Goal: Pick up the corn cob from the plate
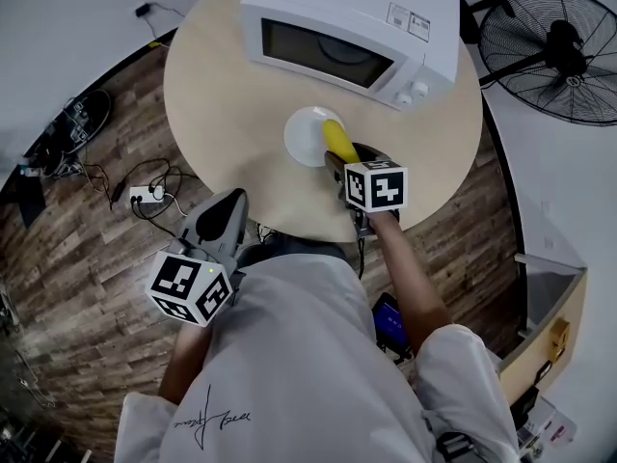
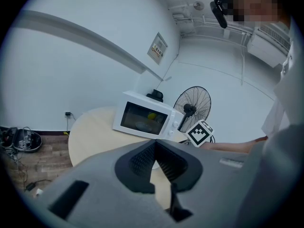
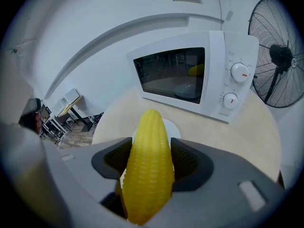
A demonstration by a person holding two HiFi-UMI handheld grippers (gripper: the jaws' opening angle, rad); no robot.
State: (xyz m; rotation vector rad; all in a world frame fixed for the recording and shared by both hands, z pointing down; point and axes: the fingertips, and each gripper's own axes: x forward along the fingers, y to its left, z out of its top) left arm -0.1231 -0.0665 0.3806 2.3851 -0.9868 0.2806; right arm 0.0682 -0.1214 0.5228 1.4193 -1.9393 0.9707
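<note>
— Between the jaws of the left gripper (image 2: pixel 154 145): status?
— Nothing gripped. Both pads (image 2: pixel 138 161) closed together at the tips, with only a thin wedge of gap behind them. Ahead of these jaws and lower: round wooden table (image 1: pixel 222 95). Farther ahead, on the table: white microwave (image 2: pixel 145 118), door shut. Ahead and to the right of the jaws: marker cube (image 2: pixel 200 132) of the other gripper.
— Between the jaws of the right gripper (image 3: pixel 151 151)?
— Yellow corn cob (image 3: pixel 148 175), clamped across its thick middle, one pad on each flank. Jaws spread wide to fit it. Tapered end projecting well past the fingertips, aimed toward the microwave. Butt end back inside the throat of the jaws.
— Plate position?
— White plate (image 1: pixel 304 135) just beyond and below the fingertips, partly covered by the cob in both the head view and the right gripper view. Contact between cob and plate: not determinable.
— Right of those jaws?
— Two microwave dials ahead and to the right. Black standing fan (image 3: pixel 280 56) farther right, past the table's edge.
</note>
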